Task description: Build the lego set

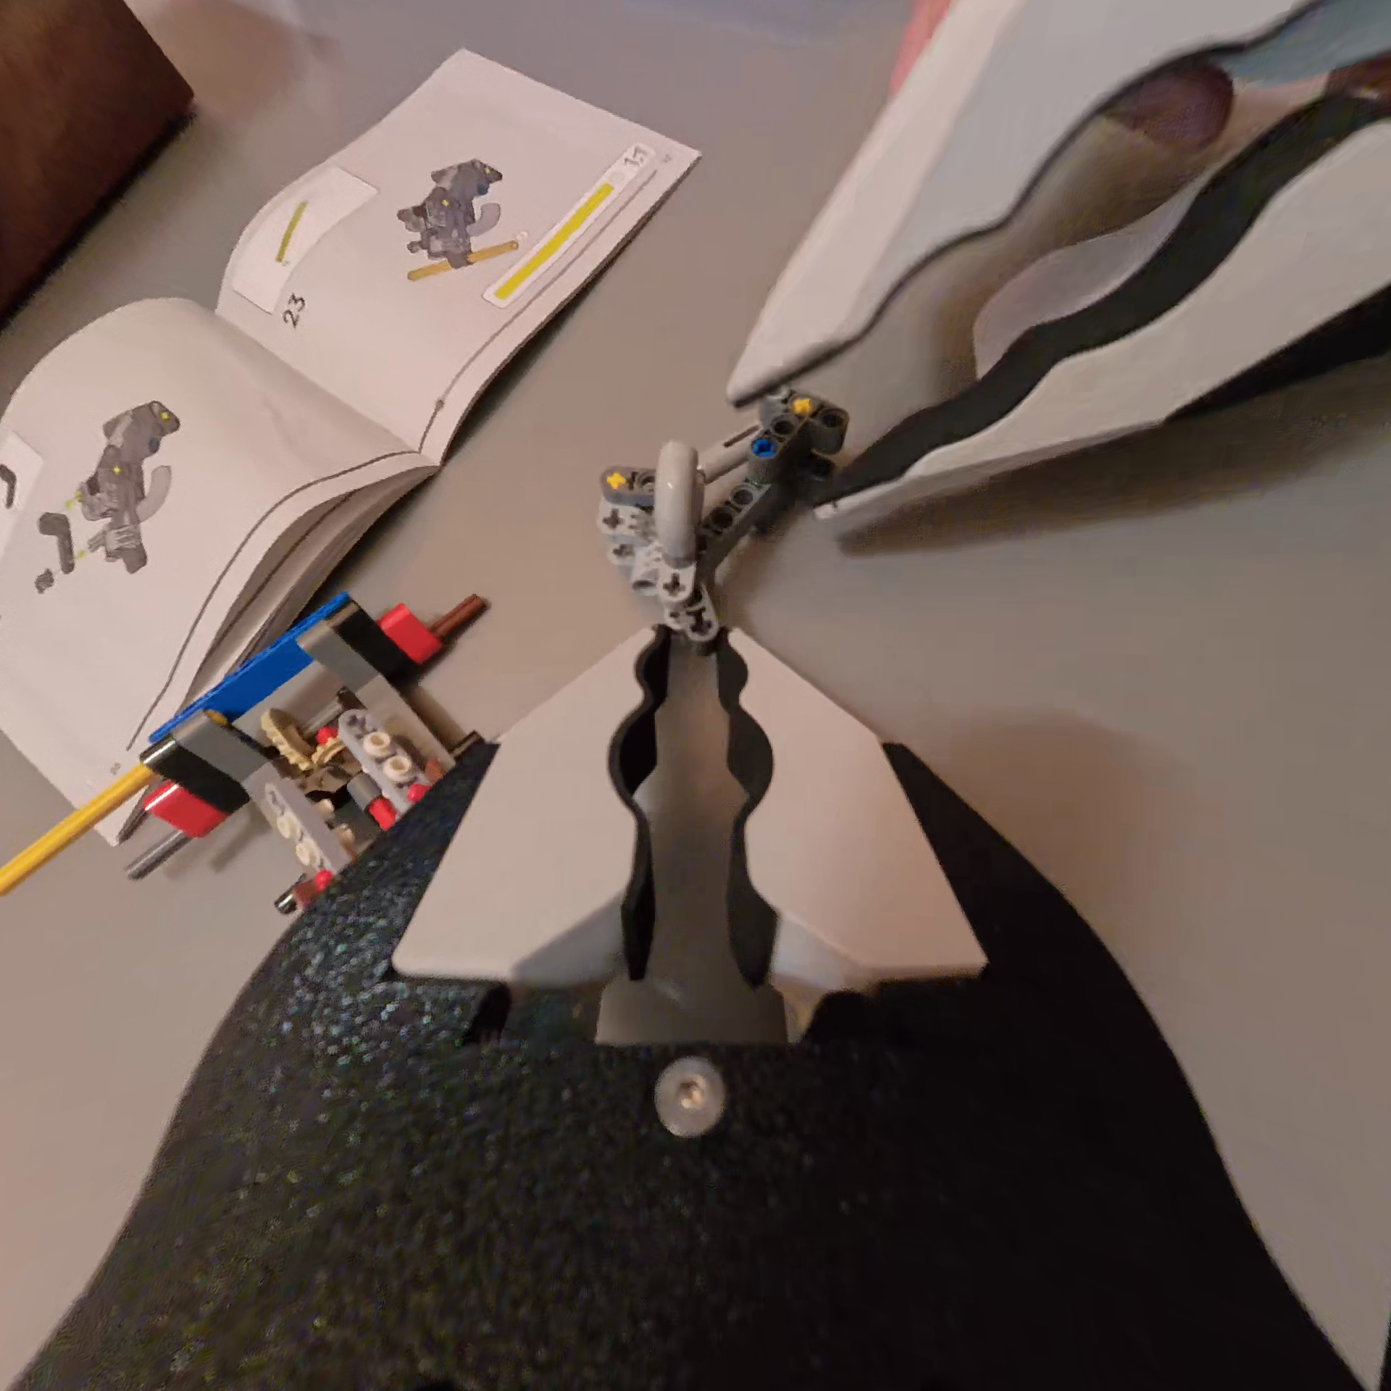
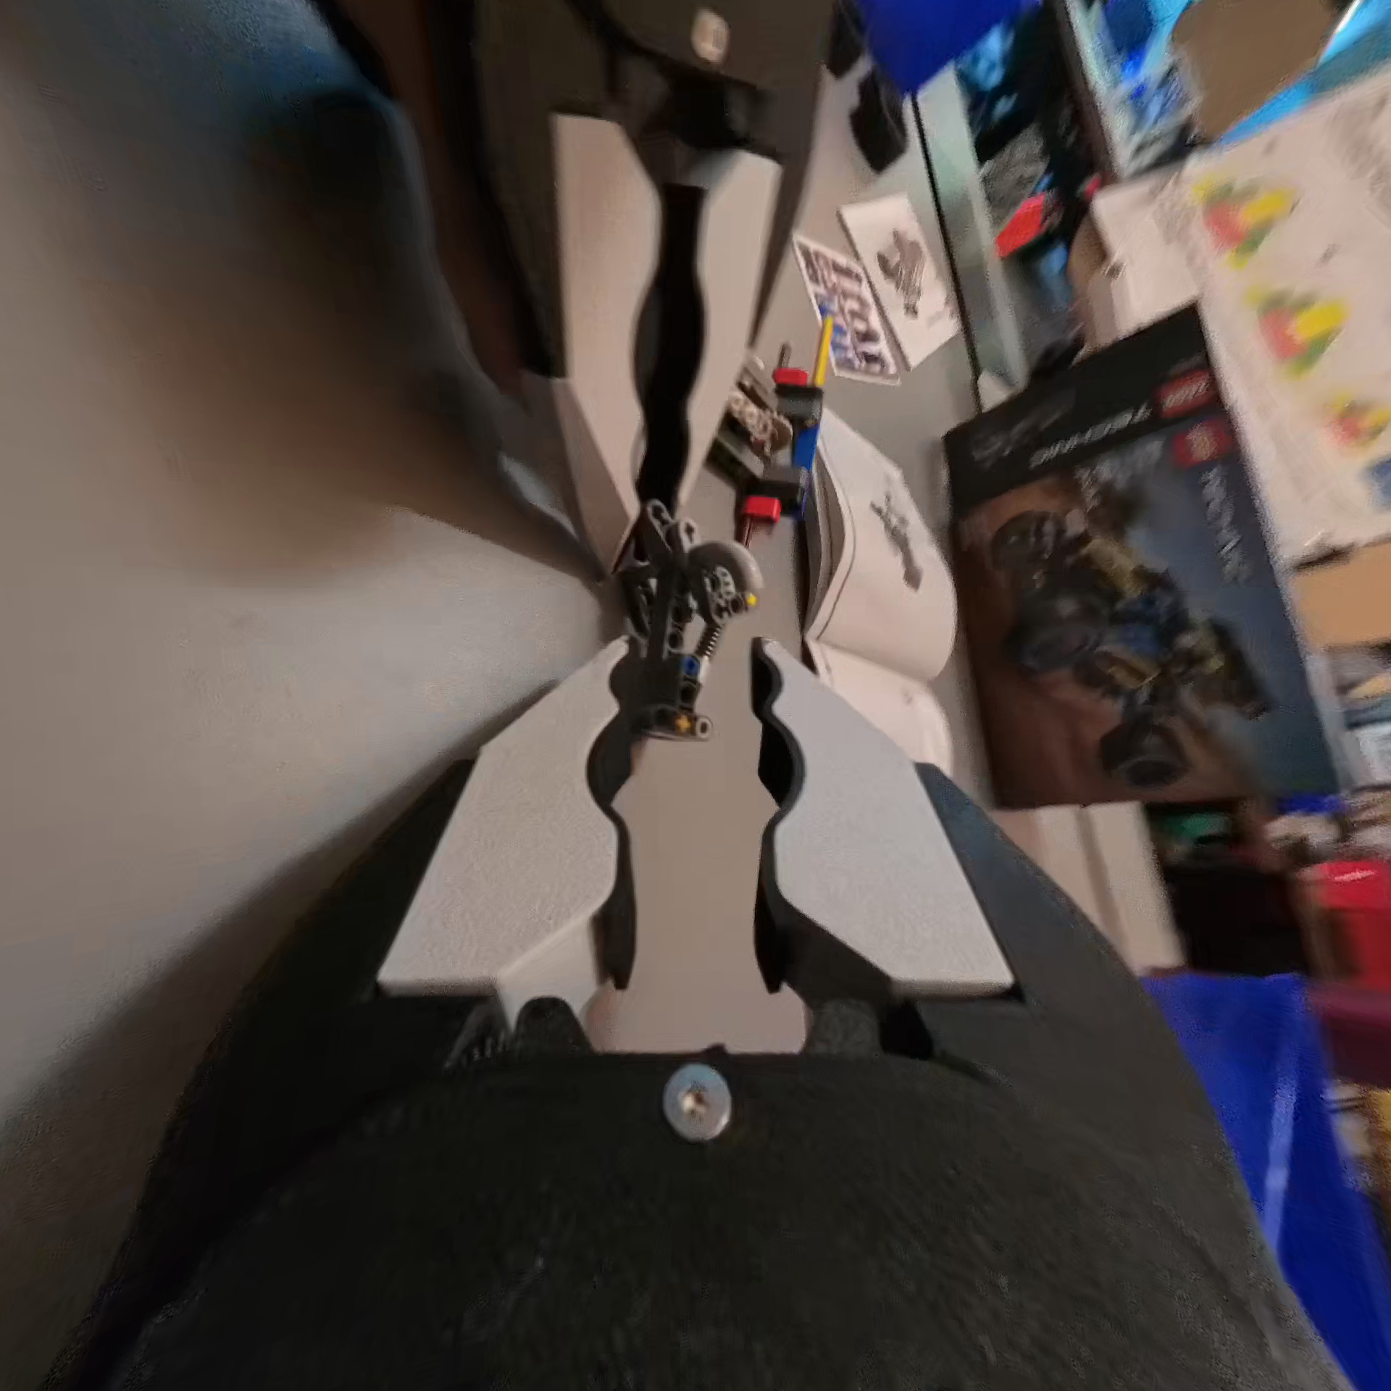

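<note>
A small grey and black lego assembly [image 1: 700, 512] with a curved light-grey piece, blue and yellow pins and a spring hangs above the grey table [image 1: 1054, 715]. My left gripper [image 1: 696, 636] is shut on its near end. My right gripper [image 1: 786, 451] reaches in from the upper right, its fingers open around the far end. In the right wrist view the assembly [image 2: 674, 662] lies against the left finger of my open right gripper [image 2: 692, 647]. The left gripper [image 2: 640, 527] holds the assembly's other end from above.
An open instruction booklet [image 1: 301, 421] lies at the left. A blue, grey and red sub-build with gears [image 1: 316, 722] and a yellow axle [image 1: 68, 828] sits against it. A lego box [image 2: 1129, 564], a sticker sheet [image 2: 850, 316] and cluttered shelves stand at the table's far side.
</note>
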The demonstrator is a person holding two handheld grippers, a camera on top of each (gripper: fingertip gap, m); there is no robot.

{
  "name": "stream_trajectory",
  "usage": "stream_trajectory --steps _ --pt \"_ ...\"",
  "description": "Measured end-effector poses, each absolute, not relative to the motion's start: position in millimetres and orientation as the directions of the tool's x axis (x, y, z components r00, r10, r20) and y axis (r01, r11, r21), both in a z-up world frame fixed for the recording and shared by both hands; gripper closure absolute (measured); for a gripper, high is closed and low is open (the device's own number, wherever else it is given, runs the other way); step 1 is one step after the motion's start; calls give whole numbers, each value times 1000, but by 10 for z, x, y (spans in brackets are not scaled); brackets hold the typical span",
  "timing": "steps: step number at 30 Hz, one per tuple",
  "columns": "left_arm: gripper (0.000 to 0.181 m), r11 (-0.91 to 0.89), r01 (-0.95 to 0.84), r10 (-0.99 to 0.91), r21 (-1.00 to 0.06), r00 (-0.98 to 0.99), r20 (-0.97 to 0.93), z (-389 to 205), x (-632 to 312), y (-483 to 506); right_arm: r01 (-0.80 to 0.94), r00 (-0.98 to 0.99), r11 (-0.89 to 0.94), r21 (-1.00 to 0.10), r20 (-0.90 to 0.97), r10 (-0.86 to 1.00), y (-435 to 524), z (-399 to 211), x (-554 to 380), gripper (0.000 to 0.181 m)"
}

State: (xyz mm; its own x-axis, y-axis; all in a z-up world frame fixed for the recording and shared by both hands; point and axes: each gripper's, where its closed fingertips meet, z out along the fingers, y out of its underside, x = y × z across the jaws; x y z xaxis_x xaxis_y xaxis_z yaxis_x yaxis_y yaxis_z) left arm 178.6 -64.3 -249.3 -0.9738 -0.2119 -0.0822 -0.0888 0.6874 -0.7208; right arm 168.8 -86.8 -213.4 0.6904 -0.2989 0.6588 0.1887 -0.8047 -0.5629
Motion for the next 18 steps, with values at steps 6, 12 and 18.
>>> stream_trajectory --steps 6,12,18 --pt "172 690 102 -73 -716 -975 -209 -2482 1678 -666 -190 872 -660 -726 184 -454 -897 -2360 1754 129" --pt "171 674 396 27 -624 -857 -514 -2441 1644 -656 -88 899 -708 -701 251 -360 -791 -2430 1626 155" --pt "155 636 300 21 -711 -928 -373 -2413 1532 -525 264 594 -881 -392 786 -172 -894 -2343 1653 157"
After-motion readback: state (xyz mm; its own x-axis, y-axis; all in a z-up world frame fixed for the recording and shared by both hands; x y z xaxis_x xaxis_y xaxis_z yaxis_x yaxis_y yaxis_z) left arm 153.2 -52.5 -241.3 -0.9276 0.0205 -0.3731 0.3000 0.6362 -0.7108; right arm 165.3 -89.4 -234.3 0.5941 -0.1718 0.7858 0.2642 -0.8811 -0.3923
